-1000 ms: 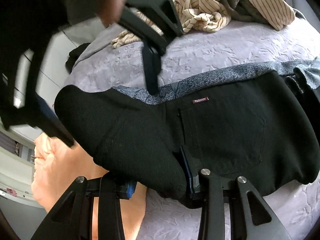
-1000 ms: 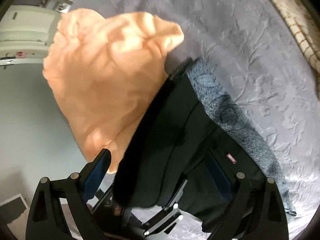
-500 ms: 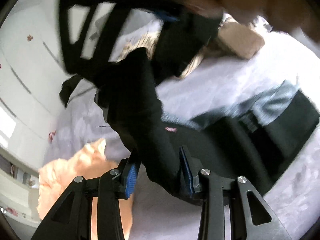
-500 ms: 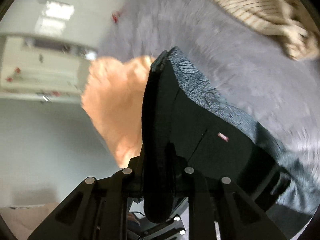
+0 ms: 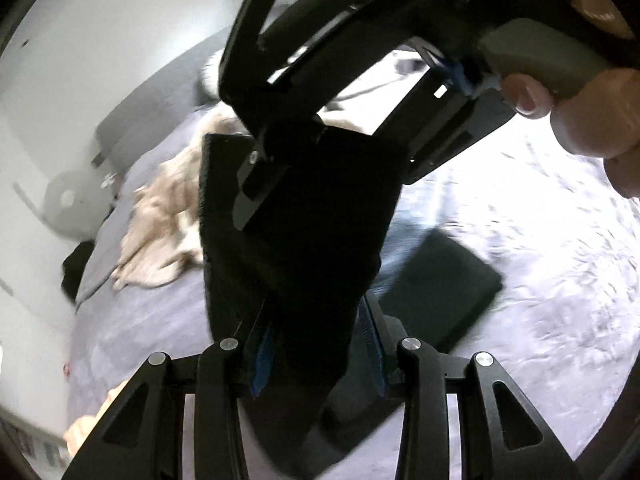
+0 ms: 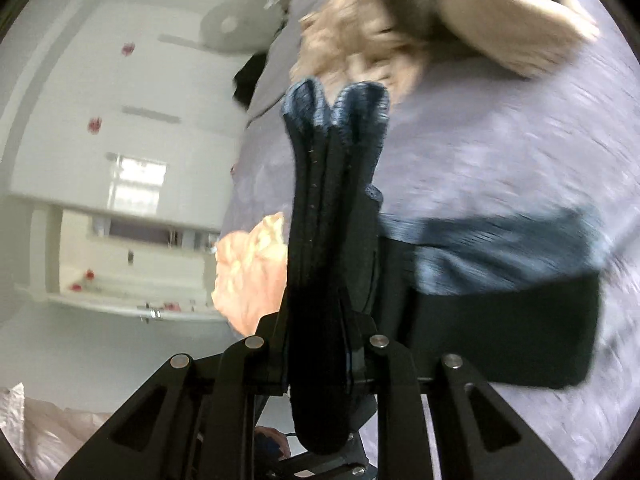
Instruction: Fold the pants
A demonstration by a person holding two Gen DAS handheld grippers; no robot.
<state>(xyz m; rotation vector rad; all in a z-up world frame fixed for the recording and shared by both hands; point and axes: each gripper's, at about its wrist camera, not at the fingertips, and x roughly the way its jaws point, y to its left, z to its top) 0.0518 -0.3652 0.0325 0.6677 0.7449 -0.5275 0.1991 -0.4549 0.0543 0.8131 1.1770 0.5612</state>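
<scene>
Bare bedspread (image 5: 540,240) on the right; cream clothes heap (image 5: 160,232) crowding the left.

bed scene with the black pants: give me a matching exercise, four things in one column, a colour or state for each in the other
Things:
1. thick black pants
2. quilted bedspread
3. crumpled cloth at the bed edge
4. striped garment heap

Colour or state:
A. peach
B. clamped in both claws, partly lifted
C. lavender grey
D. beige, lying loose

Pairs: 1-B, 2-C, 3-A, 4-D
</scene>
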